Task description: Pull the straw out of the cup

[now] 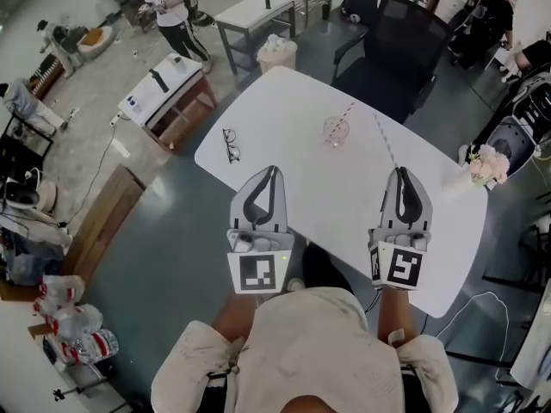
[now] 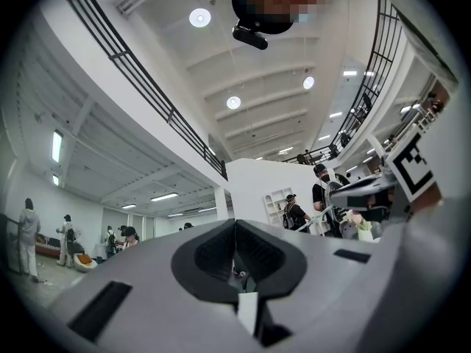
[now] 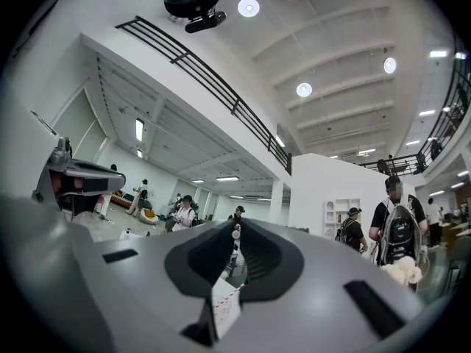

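A clear cup (image 1: 336, 131) stands on the white table (image 1: 293, 179), toward its far side. A red-and-white striped straw (image 1: 347, 114) sticks out of it, leaning up and to the right. My left gripper (image 1: 272, 171) hovers over the table's near half, short of the cup and to its left, with its jaws shut and nothing in them. My right gripper (image 1: 402, 171) is level with it, to the right of the cup, and is also shut and holds nothing. In the gripper views the left gripper (image 2: 235, 223) and right gripper (image 3: 239, 225) point slightly upward into the hall.
A thin straw-like stick (image 1: 386, 142) lies on the table right of the cup. Black glasses (image 1: 231, 144) rest near the table's left edge, and a flower bunch (image 1: 487, 165) sits at its right end. A black office chair (image 1: 392, 37) stands behind the table.
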Available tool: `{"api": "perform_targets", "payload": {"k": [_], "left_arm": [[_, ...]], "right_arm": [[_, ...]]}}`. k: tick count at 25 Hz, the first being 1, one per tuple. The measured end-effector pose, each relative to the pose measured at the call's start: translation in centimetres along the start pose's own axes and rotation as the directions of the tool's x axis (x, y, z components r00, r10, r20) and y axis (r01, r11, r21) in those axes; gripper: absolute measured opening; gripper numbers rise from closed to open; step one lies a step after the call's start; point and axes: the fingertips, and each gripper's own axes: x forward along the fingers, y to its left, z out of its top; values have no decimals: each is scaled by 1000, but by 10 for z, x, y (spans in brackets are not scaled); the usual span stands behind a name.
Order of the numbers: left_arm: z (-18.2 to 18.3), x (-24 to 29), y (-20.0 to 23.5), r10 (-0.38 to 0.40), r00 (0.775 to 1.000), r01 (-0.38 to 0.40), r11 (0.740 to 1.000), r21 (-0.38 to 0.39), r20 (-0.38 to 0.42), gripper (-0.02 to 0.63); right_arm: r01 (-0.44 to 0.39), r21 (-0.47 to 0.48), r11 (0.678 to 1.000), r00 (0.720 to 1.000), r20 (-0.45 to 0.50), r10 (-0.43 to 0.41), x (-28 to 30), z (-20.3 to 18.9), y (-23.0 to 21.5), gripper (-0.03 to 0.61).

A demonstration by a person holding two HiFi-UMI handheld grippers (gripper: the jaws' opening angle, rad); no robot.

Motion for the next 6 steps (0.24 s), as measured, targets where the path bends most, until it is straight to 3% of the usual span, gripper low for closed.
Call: {"api": "perform_targets", "payload": {"k": [6], "left_arm": [[-6, 0, 1, 9, 1000, -9, 1000, -2, -6, 6]], "right_arm": [[1, 4, 1000, 1000, 1, -2, 1, -4, -2, 23]]}}
